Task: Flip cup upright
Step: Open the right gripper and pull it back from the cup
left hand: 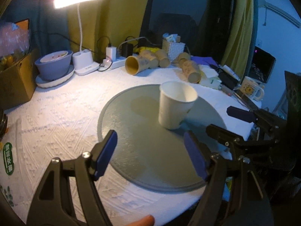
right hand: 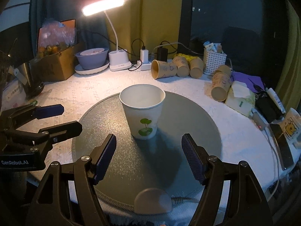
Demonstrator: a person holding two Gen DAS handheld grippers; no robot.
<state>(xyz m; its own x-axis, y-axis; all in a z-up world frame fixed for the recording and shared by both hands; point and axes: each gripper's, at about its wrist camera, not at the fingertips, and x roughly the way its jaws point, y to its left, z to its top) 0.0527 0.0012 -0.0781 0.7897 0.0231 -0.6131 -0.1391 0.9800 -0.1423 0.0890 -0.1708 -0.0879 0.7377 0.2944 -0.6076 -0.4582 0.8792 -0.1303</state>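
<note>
Right now, closest to my right wrist camera, the right gripper [right hand: 148,160] stands with its 2 blue pads spread wide and nothing between them, and a round grey puck [right hand: 153,200] sits low in the gap near the edge of the mat. Just ahead of that, dead on the line between the fingers, the white paper cup [right hand: 143,112] stands on the round grey mat [right hand: 197,131], mouth up, base down, its long axis vertical and its green leaf print facing me. I judge the flip itself as done, since the rim is on top and the cup looks square on its base. From the left wrist view, the left gripper [left hand: 150,154] is equally spread and empty, but the cup [left hand: 175,104] lies ahead and off to its right, so the right hand is the better aligned of the 2; both sit near the cup without touching it. If any nudge is needed, I would take it with the right, straight forward. Farther back, several brown paper cups [right hand: 163,68] lie on their sides by a white basket [right hand: 214,61], with a lit desk lamp [right hand: 103,5] behind.
</note>
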